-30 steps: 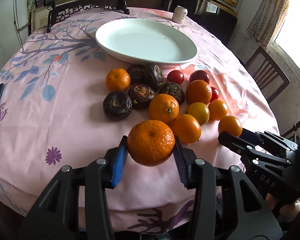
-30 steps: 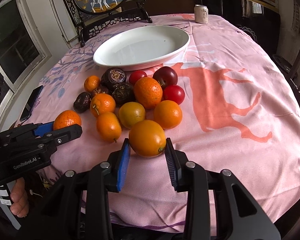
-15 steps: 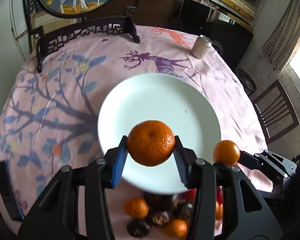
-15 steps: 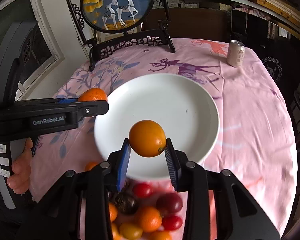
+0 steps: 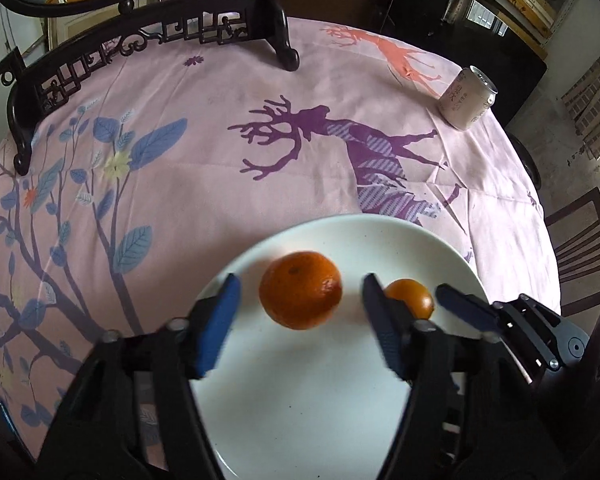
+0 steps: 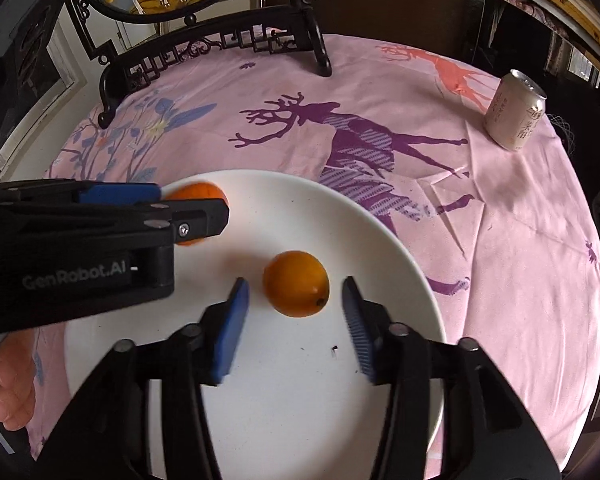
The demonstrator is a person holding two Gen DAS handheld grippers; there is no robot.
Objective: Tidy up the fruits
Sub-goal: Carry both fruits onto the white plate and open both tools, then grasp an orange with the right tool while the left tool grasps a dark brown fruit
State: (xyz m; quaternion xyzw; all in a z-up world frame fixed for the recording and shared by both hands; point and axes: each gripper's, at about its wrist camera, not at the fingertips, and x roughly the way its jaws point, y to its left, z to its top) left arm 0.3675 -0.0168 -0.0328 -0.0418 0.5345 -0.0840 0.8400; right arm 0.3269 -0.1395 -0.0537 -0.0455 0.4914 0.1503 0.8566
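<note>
A mandarin (image 5: pixel 300 295) lies on the white plate (image 5: pixel 312 408), between the spread fingers of my open left gripper (image 5: pixel 298 312) and clear of both pads. A smaller orange fruit (image 6: pixel 297 283) lies on the plate (image 6: pixel 284 400) between the spread fingers of my open right gripper (image 6: pixel 296 320). In the left wrist view that fruit (image 5: pixel 411 297) sits to the right, with the right gripper (image 5: pixel 414 304) around it. In the right wrist view the left gripper (image 6: pixel 192 208) partly hides the mandarin (image 6: pixel 198 193).
A drink can (image 5: pixel 467 98) stands at the far right of the pink printed tablecloth (image 5: pixel 204 160). A dark carved frame stand (image 5: pixel 148 40) rises at the table's far edge. A wooden chair (image 5: pixel 580 252) stands to the right. The other fruits are out of view.
Both grippers carried their fruits from the pile up over the plate, lowered, and opened. The mandarin and the smaller orange fruit now rest free on the plate.
</note>
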